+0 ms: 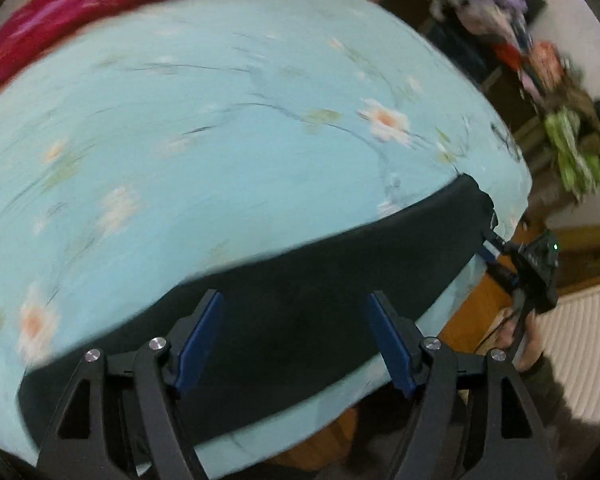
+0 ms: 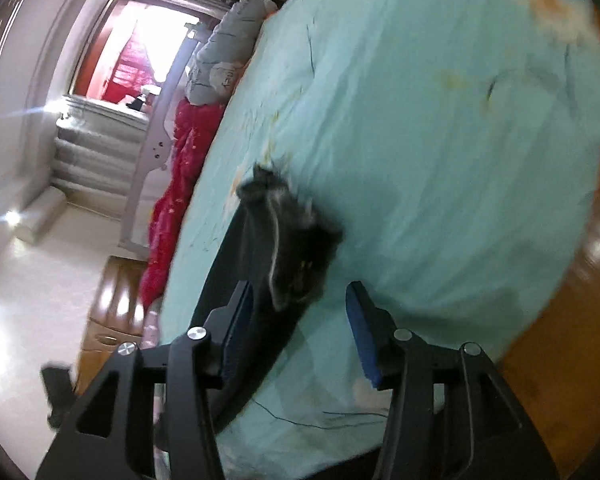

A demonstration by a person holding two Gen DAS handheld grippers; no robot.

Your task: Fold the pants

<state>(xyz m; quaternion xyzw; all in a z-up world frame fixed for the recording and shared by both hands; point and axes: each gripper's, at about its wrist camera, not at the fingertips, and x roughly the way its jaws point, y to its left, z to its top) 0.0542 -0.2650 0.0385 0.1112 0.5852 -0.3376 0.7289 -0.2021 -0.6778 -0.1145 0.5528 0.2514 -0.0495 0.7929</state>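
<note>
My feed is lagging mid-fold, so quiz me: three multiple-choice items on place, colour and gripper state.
1. Where do the dark pants lie?
A. on the floor
B. along the near edge of the bed
C. on the pink blanket

2. What colour is the bedsheet?
A. light blue, floral
B. plain white
C. green striped

3. How does the left gripper stand?
A. shut on the pants
B. open above them
C. out of view

Answers: 1 B, a dark strip along the sheet's edge; 2 A, pale flowers on blue; 3 B, pads apart, gripping nothing.
</note>
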